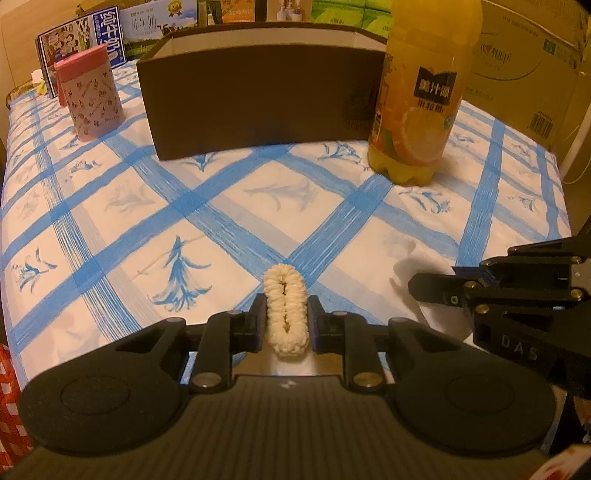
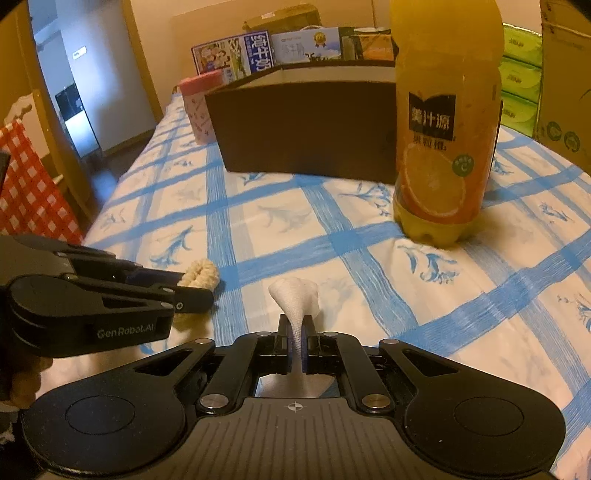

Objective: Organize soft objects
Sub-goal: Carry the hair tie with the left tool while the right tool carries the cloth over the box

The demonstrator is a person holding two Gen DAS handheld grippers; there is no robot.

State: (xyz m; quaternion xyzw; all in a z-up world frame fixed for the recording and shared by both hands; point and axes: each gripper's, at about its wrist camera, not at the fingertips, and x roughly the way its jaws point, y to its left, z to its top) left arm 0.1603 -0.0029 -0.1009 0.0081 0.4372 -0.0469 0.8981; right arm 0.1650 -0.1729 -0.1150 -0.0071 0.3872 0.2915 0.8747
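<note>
My left gripper (image 1: 286, 314) is shut on a cream fluffy scrunchie (image 1: 286, 310), squeezed flat between the fingers, low over the blue-checked tablecloth (image 1: 184, 221). The scrunchie also shows in the right wrist view (image 2: 201, 274). My right gripper (image 2: 297, 343) is shut on a white gauze-like cloth (image 2: 295, 295) that flares out ahead of the fingertips. The right gripper shows at the right edge of the left wrist view (image 1: 436, 288). A dark brown open box (image 1: 258, 96) stands at the back of the table, also in the right wrist view (image 2: 306, 125).
An orange juice bottle (image 1: 421, 99) stands right of the box front, also in the right wrist view (image 2: 443, 129). A pink patterned canister (image 1: 92, 96) stands left of the box. Milk cartons (image 1: 81, 33) and cardboard boxes (image 1: 524, 74) line the back. Red checked cloth (image 2: 26, 184) hangs at left.
</note>
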